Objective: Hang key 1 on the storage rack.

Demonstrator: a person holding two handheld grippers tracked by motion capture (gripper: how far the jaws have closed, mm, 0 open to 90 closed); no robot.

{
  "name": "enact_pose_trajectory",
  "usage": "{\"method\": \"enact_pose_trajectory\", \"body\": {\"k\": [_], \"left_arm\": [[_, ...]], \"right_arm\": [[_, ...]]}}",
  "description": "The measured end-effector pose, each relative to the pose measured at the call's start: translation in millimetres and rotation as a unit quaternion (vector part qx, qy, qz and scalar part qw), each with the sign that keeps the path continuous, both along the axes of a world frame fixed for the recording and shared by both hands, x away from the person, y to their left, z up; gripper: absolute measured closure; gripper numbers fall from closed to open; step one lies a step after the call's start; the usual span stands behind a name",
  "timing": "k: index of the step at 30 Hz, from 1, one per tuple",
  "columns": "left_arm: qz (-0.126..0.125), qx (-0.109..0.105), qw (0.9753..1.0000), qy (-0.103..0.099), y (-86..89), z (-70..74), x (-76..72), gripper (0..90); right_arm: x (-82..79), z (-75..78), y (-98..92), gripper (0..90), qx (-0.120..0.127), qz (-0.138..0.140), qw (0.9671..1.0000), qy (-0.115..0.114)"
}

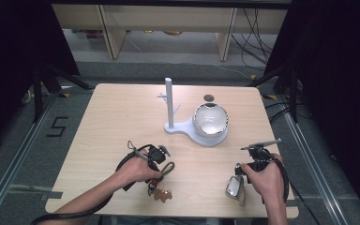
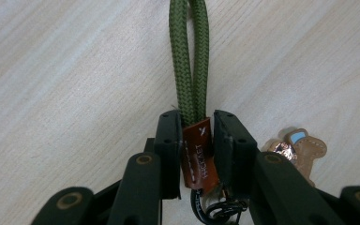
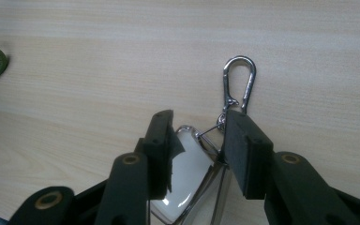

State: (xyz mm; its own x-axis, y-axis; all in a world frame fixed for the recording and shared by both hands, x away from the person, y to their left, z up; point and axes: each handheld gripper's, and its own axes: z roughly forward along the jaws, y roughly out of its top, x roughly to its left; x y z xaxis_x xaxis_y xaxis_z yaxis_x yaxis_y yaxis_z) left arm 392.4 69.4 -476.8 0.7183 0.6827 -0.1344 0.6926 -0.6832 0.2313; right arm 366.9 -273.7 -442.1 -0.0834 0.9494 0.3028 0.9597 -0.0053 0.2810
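My left gripper (image 1: 156, 177) (image 2: 198, 140) is shut on the brown leather tag (image 2: 198, 154) of a keychain with a green cord loop (image 1: 168, 168) (image 2: 190, 56), which lies flat on the wooden table (image 1: 122, 122). A small bear charm (image 1: 162, 195) (image 2: 302, 147) rests beside the jaws. My right gripper (image 1: 238, 180) (image 3: 199, 136) is down at the front right, its jaws pressed against both sides of a glossy silver-white key fob (image 1: 233, 188) (image 3: 187, 173). The fob's silver clip (image 3: 239, 82) lies on the table past the jaws.
A white stand with an upright post (image 1: 168, 103) and a base (image 1: 187, 127) sits mid-table. A shiny bowl (image 1: 211, 119) rests on that base. A small dark disc (image 1: 209, 97) lies behind it. Table legs and cables lie beyond the far edge.
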Motion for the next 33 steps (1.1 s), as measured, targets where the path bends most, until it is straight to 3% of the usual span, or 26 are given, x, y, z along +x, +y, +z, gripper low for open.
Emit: {"method": "enact_pose_trajectory", "body": {"k": [5,6,9,10,11,13,14,15,18,19,20,23,24,25,26,27,28,29,31,32,33], "left_arm": [[0.002,0.008,0.9999,0.006,0.0,-1.9,0.1,65.0],[-0.001,0.009,0.9999,0.006,-0.2,-1.7,-0.9,64.7],[-0.018,0.011,0.9997,-0.010,0.1,-2.6,-1.4,66.7],[-0.023,0.017,0.9996,-0.010,-0.1,-1.8,-2.2,67.4],[-0.032,0.014,0.9992,-0.019,-0.1,-2.1,-3.9,69.1],[-0.036,0.011,0.9991,-0.021,0.3,-2.2,-4.2,71.0],[-0.036,-0.009,0.9990,-0.024,2.0,-0.9,-4.9,73.9],[-0.036,-0.009,0.9990,-0.024,2.0,-0.9,-4.9,75.5],[-0.047,-0.024,0.9980,-0.033,7.4,-1.1,-7.4,76.2],[-0.050,-0.028,0.9978,-0.033,8.6,-1.3,-8.4,76.5],[-0.051,-0.031,0.9977,-0.032,10.0,-1.1,-9.4,76.8],[-0.053,-0.040,0.9972,-0.035,12.6,-1.0,-10.8,77.4],[-0.053,-0.048,0.9967,-0.038,16.0,0.6,-12.1,78.1],[-0.053,-0.048,0.9967,-0.038,16.0,0.6,-12.1,78.4],[-0.045,-0.060,0.9961,-0.046,20.0,4.3,-12.9,78.6],[-0.043,-0.065,0.9956,-0.051,22.3,6.4,-12.9,78.7],[-0.043,-0.065,0.9956,-0.051,22.3,6.4,-12.9,78.7],[-0.022,-0.088,0.9938,-0.063,22.3,6.7,-14.3,78.8],[-0.021,-0.096,0.9927,-0.069,26.5,9.8,-13.8,78.8],[-0.025,-0.102,0.9918,-0.073,28.8,11.0,-13.0,78.9],[-0.027,-0.110,0.9908,-0.074,31.6,12.2,-12.4,78.9]], "right_arm": [[0.1,-0.5,0.6,62.2,0.001,0.001,1.0000,0.000],[-0.5,-0.5,2.5,62.1,0.008,-0.009,0.9999,0.003],[-0.8,-0.2,0.0,61.9,-0.002,0.007,1.0000,0.005],[-2.2,1.5,5.1,61.8,0.011,-0.024,0.9995,0.018],[-0.5,0.4,1.5,61.8,0.002,-0.001,1.0000,0.005],[-0.2,-0.1,0.7,61.8,0.001,0.004,1.0000,0.002],[-2.4,1.4,8.8,61.8,0.025,-0.048,0.9983,0.020],[-0.9,-0.2,2.0,61.8,0.001,-0.005,1.0000,0.003],[-0.8,-0.3,1.1,60.9,0.005,-0.003,1.0000,0.008],[-1.0,-1.0,2.0,60.5,0.006,-0.010,0.9999,0.000],[-0.3,-1.9,-0.3,60.5,-0.002,0.003,1.0000,-0.009],[-0.3,-1.7,-0.1,60.6,-0.002,0.003,0.9999,-0.010],[-1.6,0.3,3.8,60.6,0.009,-0.020,0.9998,0.003],[-1.1,0.6,2.7,60.7,0.003,-0.014,0.9999,0.004],[-0.8,0.1,0.3,60.7,-0.010,-0.001,0.9999,-0.004],[-1.2,0.8,1.0,60.7,0.005,-0.003,1.0000,-0.001],[-1.2,0.9,0.9,60.8,0.003,-0.003,1.0000,-0.002],[-1.2,0.9,0.9,60.8,0.003,-0.002,1.0000,-0.003],[-1.2,0.7,1.2,60.8,0.004,-0.003,1.0000,-0.002],[-0.9,-0.6,0.5,60.8,0.000,0.002,0.9999,-0.010],[-0.4,-3.7,-1.2,60.8,0.000,0.020,0.9993,-0.033]]}}
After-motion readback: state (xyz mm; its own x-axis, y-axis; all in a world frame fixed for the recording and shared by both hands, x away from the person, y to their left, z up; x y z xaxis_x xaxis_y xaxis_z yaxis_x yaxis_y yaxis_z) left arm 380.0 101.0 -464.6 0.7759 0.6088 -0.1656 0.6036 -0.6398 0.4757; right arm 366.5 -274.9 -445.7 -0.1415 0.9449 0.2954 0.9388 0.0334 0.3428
